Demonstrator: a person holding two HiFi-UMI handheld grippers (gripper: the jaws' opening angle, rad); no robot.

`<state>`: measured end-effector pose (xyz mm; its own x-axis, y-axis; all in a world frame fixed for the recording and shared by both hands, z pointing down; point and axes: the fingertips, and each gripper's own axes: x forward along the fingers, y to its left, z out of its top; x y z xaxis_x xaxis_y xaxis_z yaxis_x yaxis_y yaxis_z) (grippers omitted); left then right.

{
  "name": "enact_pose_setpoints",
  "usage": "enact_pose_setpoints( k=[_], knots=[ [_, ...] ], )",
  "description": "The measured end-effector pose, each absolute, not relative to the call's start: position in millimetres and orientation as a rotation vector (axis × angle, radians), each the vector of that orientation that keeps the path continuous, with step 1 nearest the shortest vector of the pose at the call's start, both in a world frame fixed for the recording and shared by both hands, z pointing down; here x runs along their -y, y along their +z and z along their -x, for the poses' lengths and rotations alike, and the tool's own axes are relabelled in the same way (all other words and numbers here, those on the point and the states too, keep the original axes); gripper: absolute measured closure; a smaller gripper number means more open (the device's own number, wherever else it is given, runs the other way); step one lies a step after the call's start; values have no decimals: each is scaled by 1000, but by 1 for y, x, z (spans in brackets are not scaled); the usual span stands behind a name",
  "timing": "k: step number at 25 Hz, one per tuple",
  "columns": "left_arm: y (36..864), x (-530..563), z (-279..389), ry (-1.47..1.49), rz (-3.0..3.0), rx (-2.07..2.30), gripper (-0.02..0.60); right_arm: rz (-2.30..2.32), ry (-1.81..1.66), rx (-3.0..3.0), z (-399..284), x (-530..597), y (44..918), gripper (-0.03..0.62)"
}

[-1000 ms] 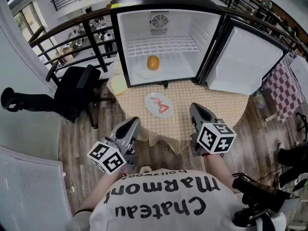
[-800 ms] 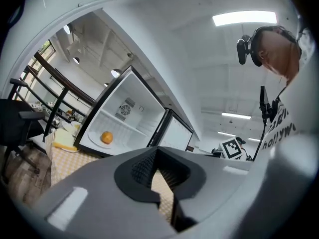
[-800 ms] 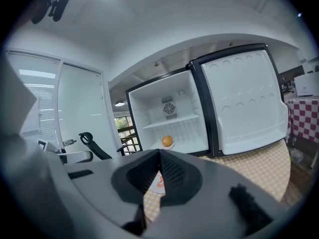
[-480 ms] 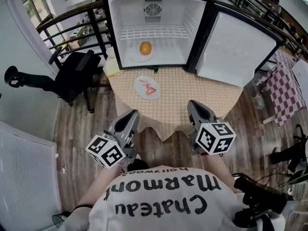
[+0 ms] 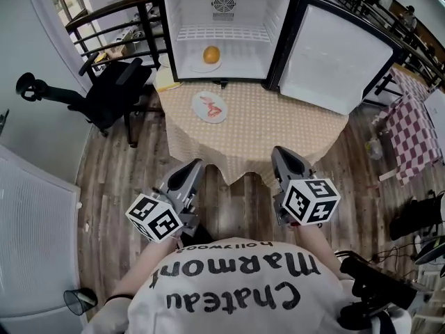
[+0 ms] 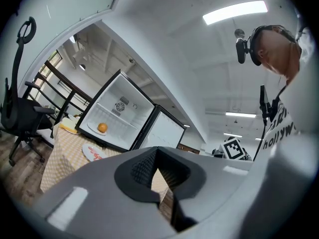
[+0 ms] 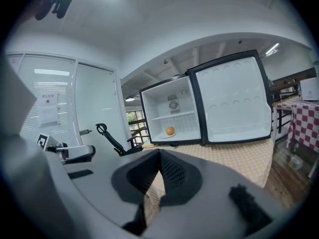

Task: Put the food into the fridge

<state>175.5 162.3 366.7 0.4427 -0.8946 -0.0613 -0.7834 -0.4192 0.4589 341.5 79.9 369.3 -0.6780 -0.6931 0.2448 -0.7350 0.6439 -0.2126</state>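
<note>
The small fridge stands open on the table, and an orange on a white plate sits on its floor. In front of it, a plate with red food lies on the yellow checked tablecloth. My left gripper and right gripper hang side by side short of the table's near edge, over the wooden floor. Both are shut with nothing between the jaws. In the left gripper view the orange and the food plate lie far ahead. The right gripper view shows the orange inside the fridge.
The fridge door swings open to the right. A black office chair stands left of the table, by a dark railing. A red checked cloth hangs at the far right. A yellow item lies on the table's back left corner.
The table and fridge have slid farther away and up in the head view, so I have backed away. Both grippers keep their pose, shut and empty.
</note>
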Motion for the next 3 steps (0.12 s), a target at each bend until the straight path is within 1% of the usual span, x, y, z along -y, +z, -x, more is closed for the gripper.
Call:
enact_pose_setpoints(
  k=[3],
  knots=[
    [363,-176,-181,-425,-2341,1430,577,-1183,433,2716,-347,-94,367,579]
  ],
)
